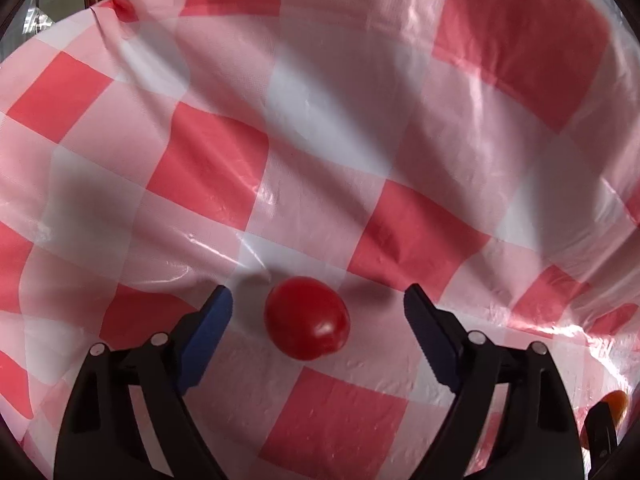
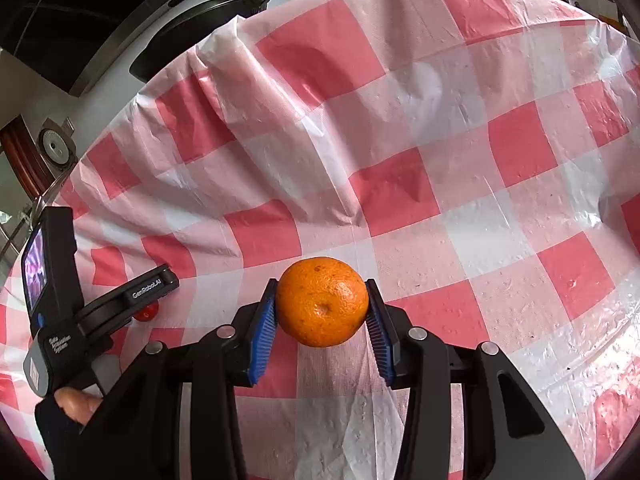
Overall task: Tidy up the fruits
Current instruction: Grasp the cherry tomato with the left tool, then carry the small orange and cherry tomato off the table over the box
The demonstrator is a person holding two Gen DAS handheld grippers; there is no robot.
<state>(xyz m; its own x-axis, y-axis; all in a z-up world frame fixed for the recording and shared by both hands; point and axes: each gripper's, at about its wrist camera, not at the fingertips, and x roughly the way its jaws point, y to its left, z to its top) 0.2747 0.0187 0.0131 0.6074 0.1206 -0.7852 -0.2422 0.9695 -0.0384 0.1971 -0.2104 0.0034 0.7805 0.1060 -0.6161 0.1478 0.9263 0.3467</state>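
Observation:
A small red tomato (image 1: pixel 307 318) lies on the red-and-white checked cloth (image 1: pixel 320 120), between the blue pads of my left gripper (image 1: pixel 318 300). The jaws stand apart from it on both sides, with the left pad nearer. In the right wrist view my right gripper (image 2: pixel 322 284) is shut on an orange mandarin (image 2: pixel 322 301), held above the cloth (image 2: pixel 440 160). At the left of that view, the left gripper (image 2: pixel 154 280) hangs over the same tomato (image 2: pixel 146 313), mostly hiding it, with a gloved hand (image 2: pixel 72 404) holding the tool.
A dark pan (image 2: pixel 208 12) with a handle sits past the cloth's far edge on a round metal surface. The mandarin (image 1: pixel 614 402) and right gripper show at the bottom right of the left wrist view. The cloth is wrinkled and glossy.

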